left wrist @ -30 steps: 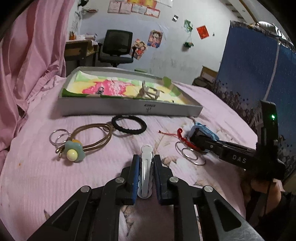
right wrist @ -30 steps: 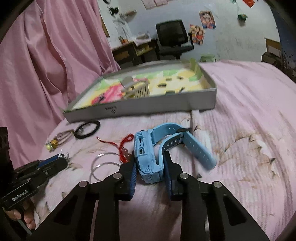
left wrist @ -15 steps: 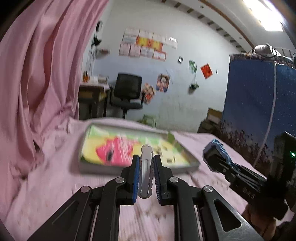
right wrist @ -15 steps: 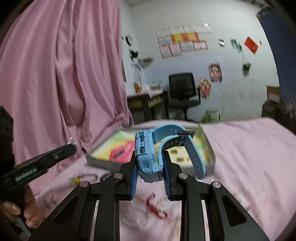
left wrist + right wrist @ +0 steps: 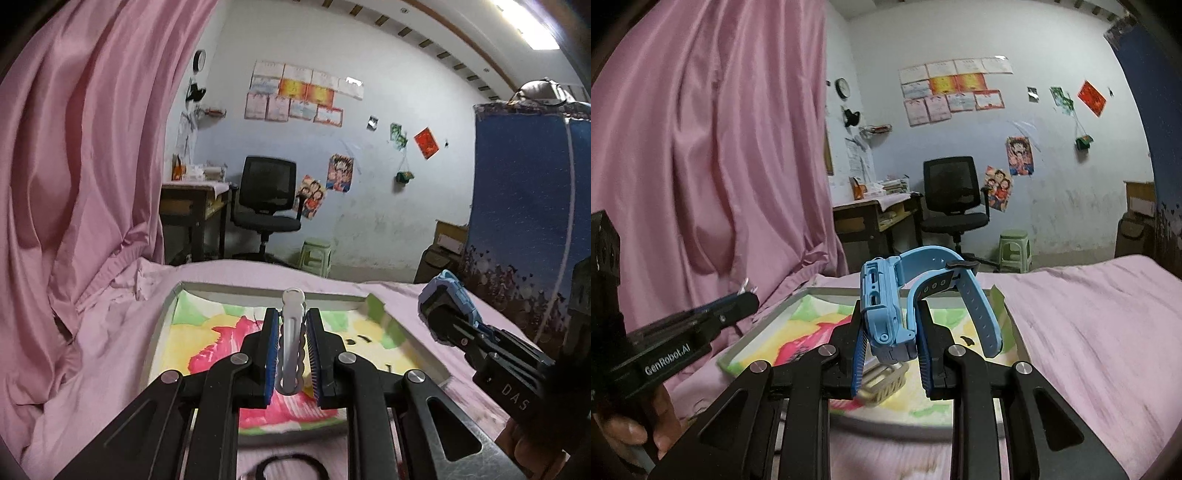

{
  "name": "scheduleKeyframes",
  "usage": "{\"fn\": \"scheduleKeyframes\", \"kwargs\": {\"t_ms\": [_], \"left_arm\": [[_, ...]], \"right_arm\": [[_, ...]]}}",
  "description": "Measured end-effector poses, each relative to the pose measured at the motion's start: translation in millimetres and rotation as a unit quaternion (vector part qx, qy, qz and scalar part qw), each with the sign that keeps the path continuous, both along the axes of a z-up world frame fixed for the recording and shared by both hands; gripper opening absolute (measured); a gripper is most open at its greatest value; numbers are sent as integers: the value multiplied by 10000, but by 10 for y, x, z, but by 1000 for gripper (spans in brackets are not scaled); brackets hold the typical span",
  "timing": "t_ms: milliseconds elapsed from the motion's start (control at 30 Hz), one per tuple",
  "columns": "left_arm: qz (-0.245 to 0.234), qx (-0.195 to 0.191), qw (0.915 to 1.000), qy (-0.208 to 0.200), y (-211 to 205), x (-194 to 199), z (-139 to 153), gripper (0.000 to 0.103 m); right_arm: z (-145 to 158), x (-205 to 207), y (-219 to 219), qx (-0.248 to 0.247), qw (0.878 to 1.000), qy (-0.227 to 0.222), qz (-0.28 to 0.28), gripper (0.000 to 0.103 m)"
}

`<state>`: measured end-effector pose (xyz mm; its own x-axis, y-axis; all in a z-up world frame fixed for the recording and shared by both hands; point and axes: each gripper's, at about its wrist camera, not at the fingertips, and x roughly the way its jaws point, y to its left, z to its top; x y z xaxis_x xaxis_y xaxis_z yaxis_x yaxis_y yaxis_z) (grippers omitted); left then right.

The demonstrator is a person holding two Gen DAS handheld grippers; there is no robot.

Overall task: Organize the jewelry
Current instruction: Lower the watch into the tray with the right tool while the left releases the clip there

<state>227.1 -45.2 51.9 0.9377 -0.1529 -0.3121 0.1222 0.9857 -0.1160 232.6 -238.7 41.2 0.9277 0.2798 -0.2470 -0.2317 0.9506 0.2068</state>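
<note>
Both tools raised over tray (image 5: 162, 334), left tool (image 5: 291, 354) clamping hair clip (image 5: 292, 332), right tool (image 5: 892, 347) clamping watch (image 5: 886, 314), pink bedsheet (image 5: 1089, 332)

Your left tongs (image 5: 291, 356), matt black plastic with ribbed blue pads, pinch a smooth white plastic hair clip (image 5: 292, 343). Your right tongs (image 5: 892, 345) clamp a matt sky-blue rubbery watch (image 5: 886, 314). Below lie the grey cardboard tray (image 5: 162, 328) and soft pink cloth bedsheet (image 5: 1108, 332).

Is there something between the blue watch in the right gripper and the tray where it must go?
Nothing visible blocks it. The right gripper holds the blue watch above the near part of the tray. A beige comb-like item already lies in the tray just under the watch, so setting it slightly aside seems wiser.
</note>
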Motion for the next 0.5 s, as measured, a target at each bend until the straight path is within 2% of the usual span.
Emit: {"fn": "scheduleKeyframes", "kwargs": {"t_ms": [133, 233, 333, 500], "left_arm": [[50, -43, 9995, 323, 15, 268, -74, 15], [25, -29, 9974, 719, 15, 469, -149, 15], [-5, -24, 9917, 1283, 3, 675, -268, 15], [-35, -21, 9798, 2000, -10, 849, -462, 15]], "right_arm": [[-165, 233, -7, 16, 9995, 289, -85, 22], [-305, 390, -7, 4, 9980, 620, -118, 22], [-443, 508, -9, -1, 9949, 1003, -126, 22], [-668, 655, 1, -86, 9847, 1734, -154, 22]]}}
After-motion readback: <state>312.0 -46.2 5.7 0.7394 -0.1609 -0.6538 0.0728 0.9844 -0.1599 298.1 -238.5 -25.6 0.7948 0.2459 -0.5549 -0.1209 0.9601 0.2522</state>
